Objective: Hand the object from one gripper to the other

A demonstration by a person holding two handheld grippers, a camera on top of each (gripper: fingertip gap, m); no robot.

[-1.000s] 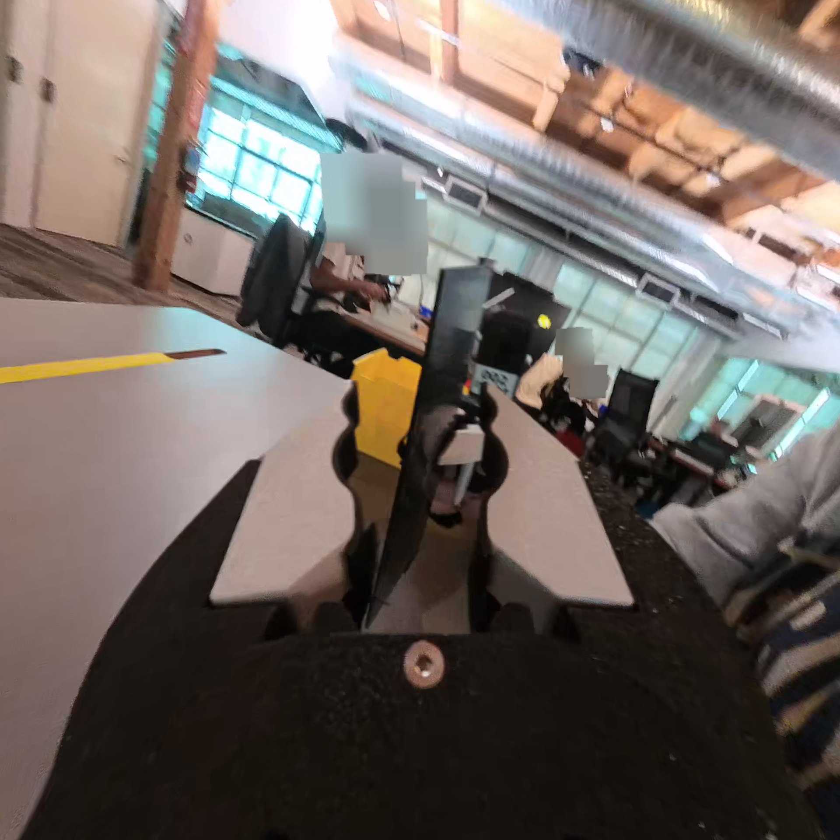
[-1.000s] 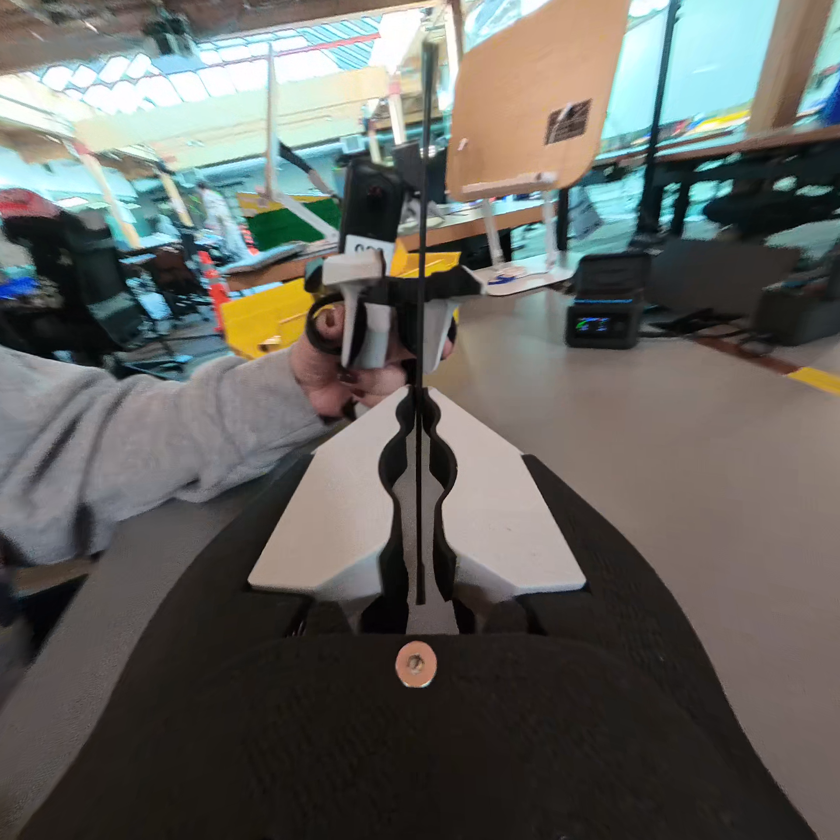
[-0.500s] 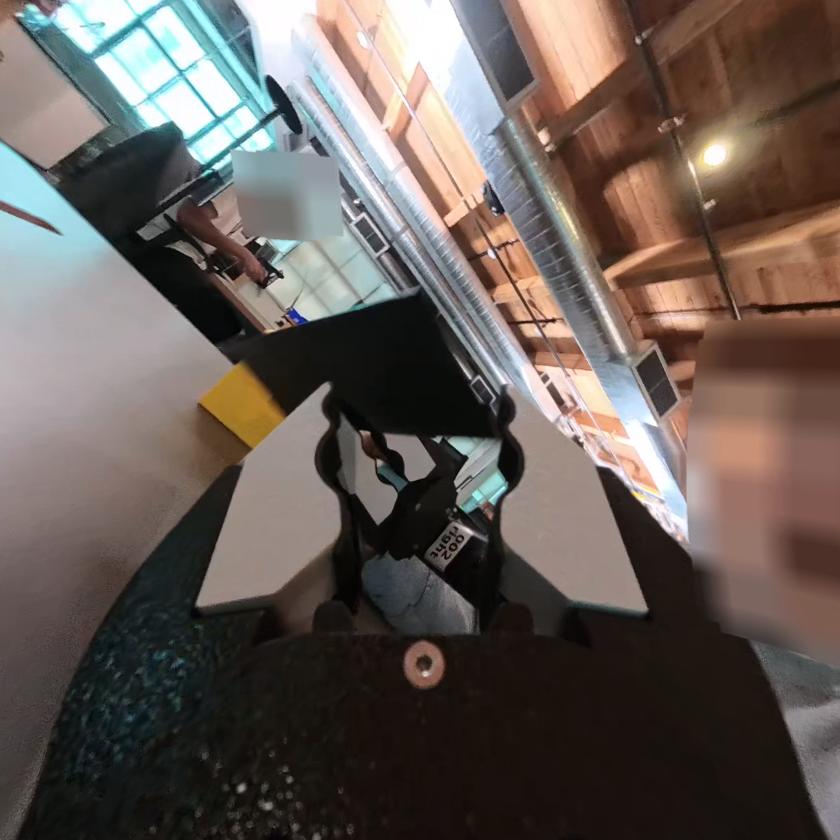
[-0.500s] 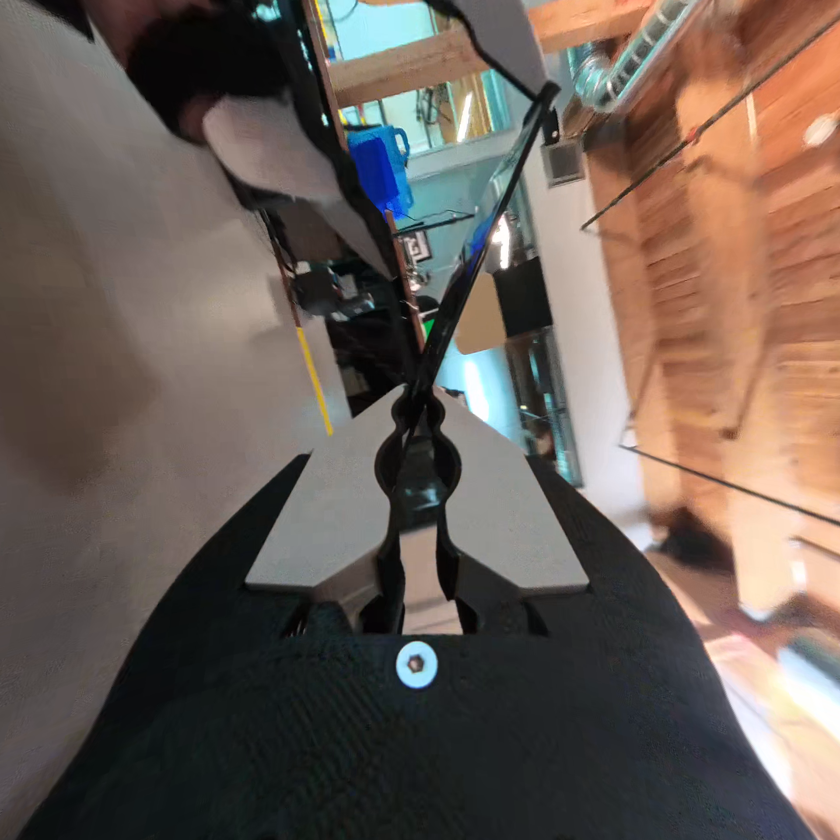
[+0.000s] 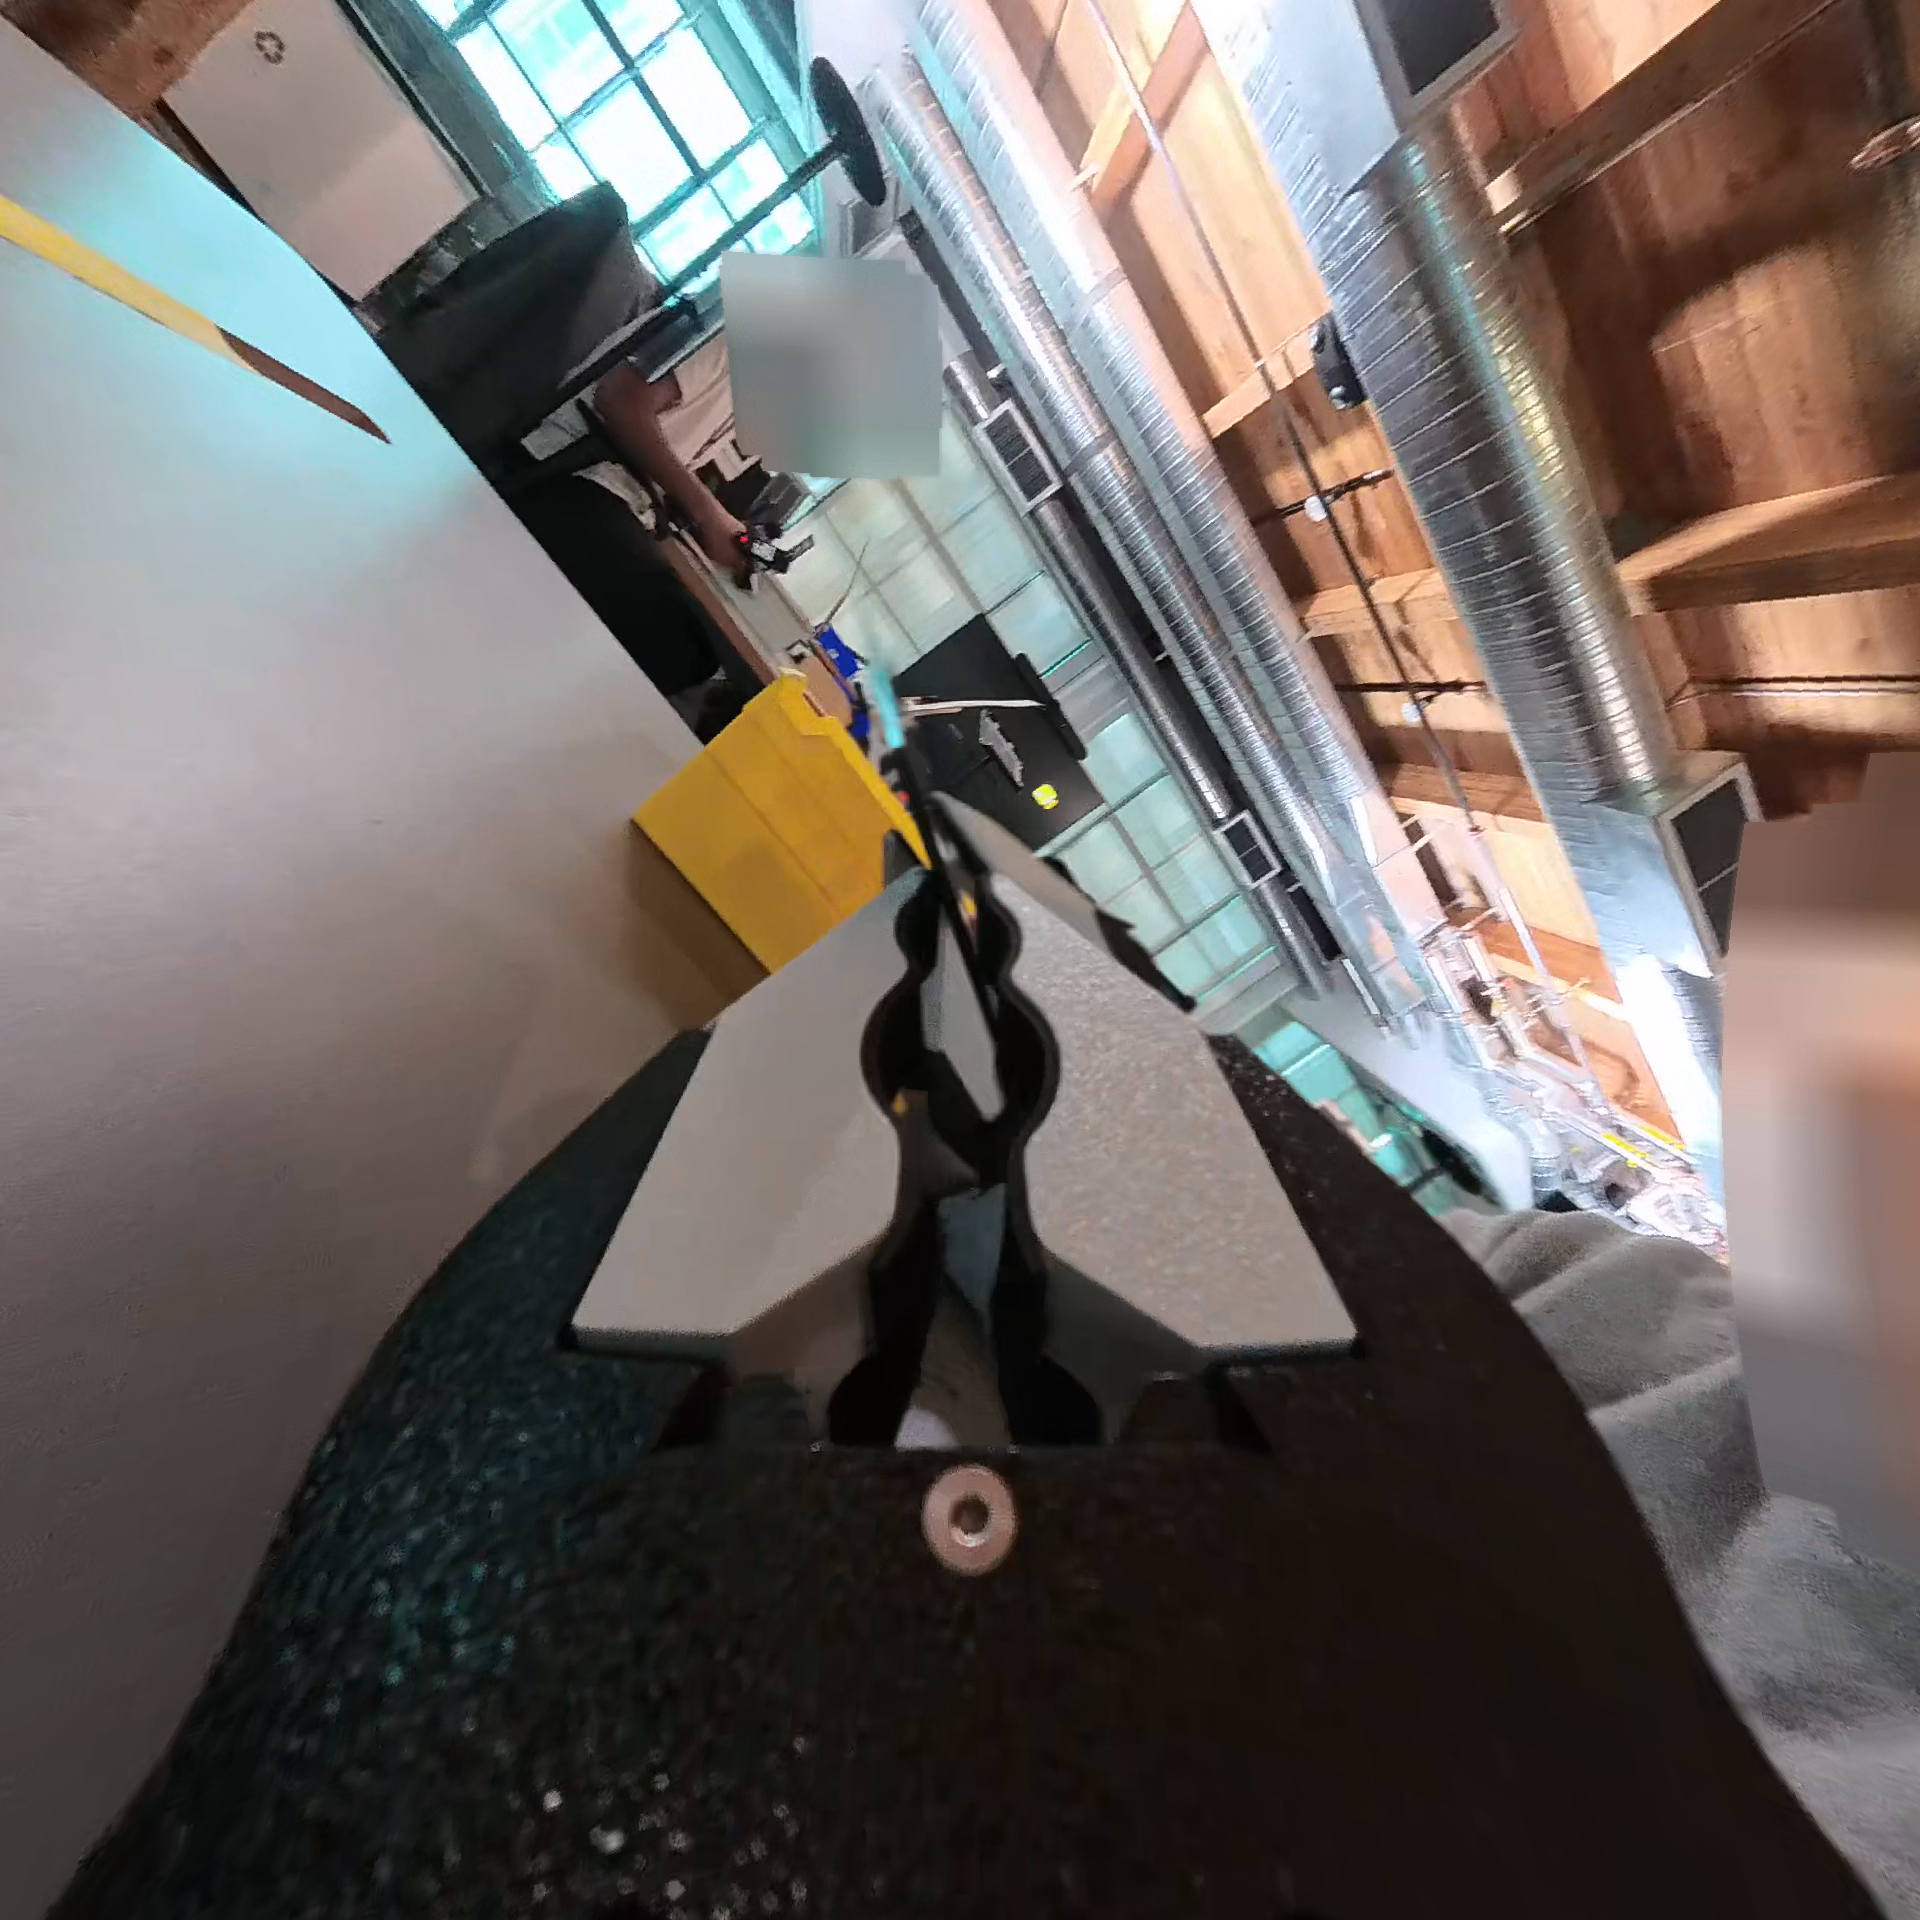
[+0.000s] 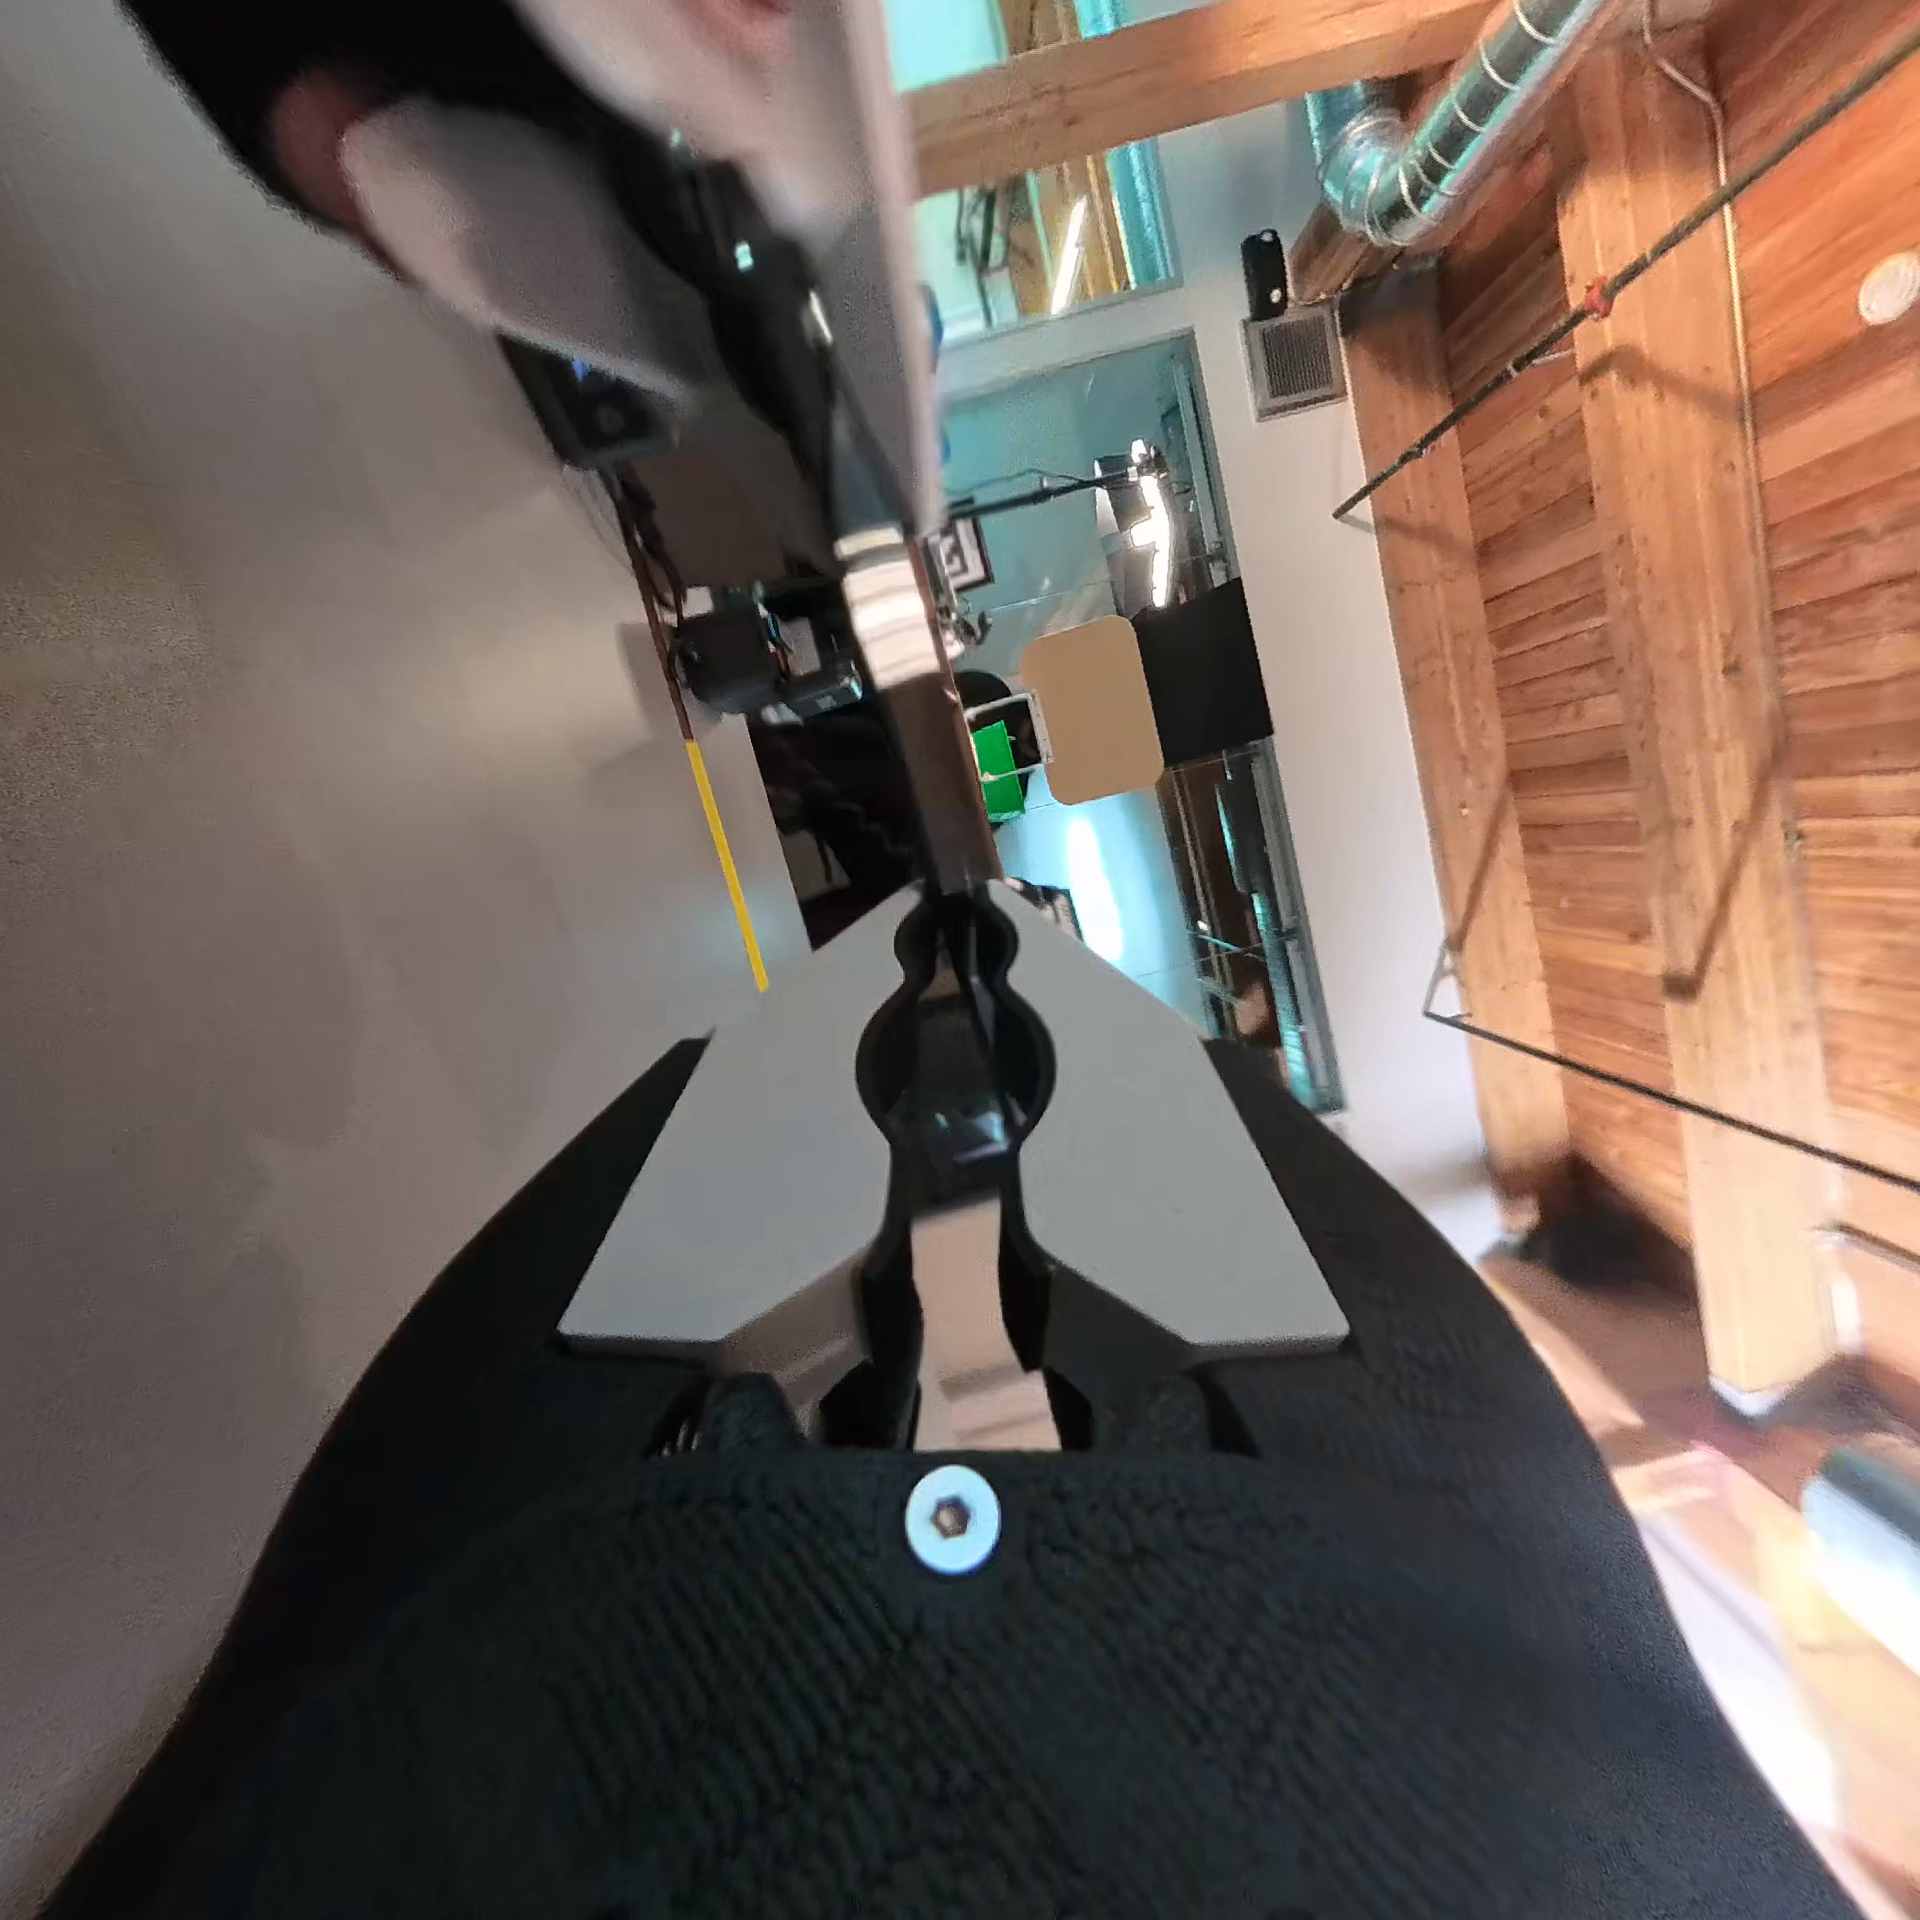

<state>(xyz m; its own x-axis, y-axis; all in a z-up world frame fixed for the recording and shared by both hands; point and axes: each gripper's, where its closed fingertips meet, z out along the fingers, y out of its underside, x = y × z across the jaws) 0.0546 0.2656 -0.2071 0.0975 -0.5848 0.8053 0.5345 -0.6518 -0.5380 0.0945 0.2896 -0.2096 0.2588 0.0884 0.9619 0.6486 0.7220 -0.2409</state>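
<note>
The left claw (image 5: 951, 883) had its two grey fingers (image 5: 769, 1122) drawn nearly together, pinching a thin black plate (image 5: 961, 997) edge-on between the tips. The right claw (image 6: 956, 904) was closed just as narrowly on the same plate (image 6: 971, 997), gripped at its tips. From either wrist camera the plate showed mostly as a dark sliver, so its outline and full extent were hard to make out. In the right wrist view the left claw's body (image 6: 623, 281) was a motion-blurred grey and black mass above and ahead of the right claw, its edges cut off by the frame. The plate looked flat, glossy and rigid, reflecting pale light (image 5: 966, 1029) in the gap behind the left claw's tips. A grey tabletop (image 5: 260, 831) lay left of both claws.
</note>
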